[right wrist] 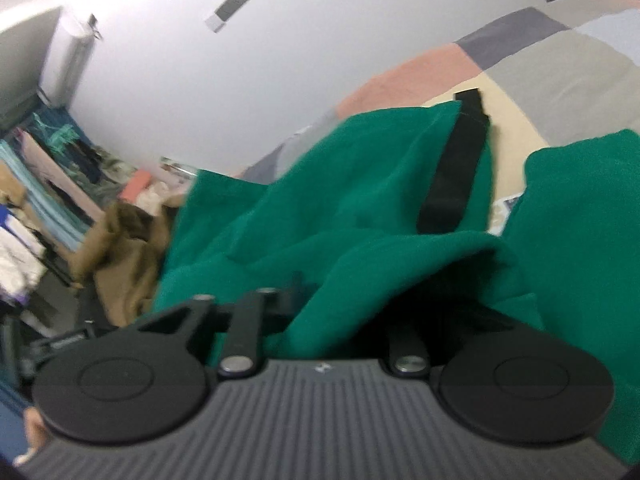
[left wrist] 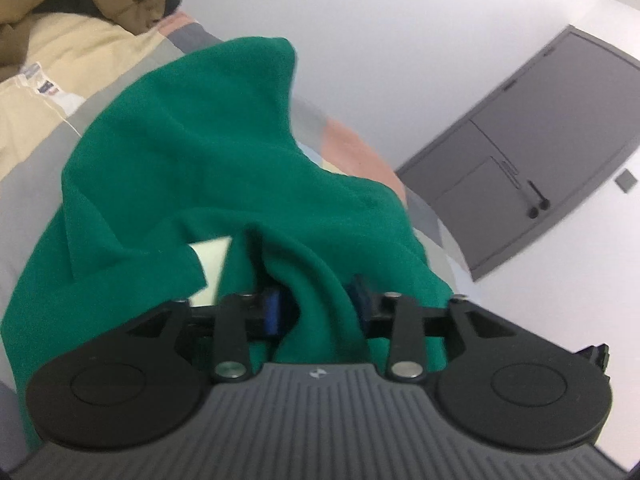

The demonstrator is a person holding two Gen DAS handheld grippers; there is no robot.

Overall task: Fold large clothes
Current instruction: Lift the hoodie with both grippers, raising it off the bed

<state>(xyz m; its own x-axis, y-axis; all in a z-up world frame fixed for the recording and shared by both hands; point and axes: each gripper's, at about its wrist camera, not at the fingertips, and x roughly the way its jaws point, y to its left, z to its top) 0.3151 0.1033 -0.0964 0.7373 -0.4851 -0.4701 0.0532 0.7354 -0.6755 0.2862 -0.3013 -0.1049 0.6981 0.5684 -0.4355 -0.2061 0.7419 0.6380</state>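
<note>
Patchwork bedspread (left wrist: 36, 184) under white wall | left gripper (left wrist: 316, 312) clamps soft green garment (left wrist: 180, 152) fold | right gripper (right wrist: 340, 300) fingertips cloth-covered, grip unclear

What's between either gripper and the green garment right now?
Nothing visible. The left gripper has green garment fabric bunched between its fingers, and the right gripper is buried in the same cloth; its fingertips are hidden by it.

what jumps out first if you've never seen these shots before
A big green garment fills the middle of both views, bunched up over a patchwork bedspread. The left claw pinches a fold of it between blue pads. In the right view a black strap runs across the green cloth.
</note>
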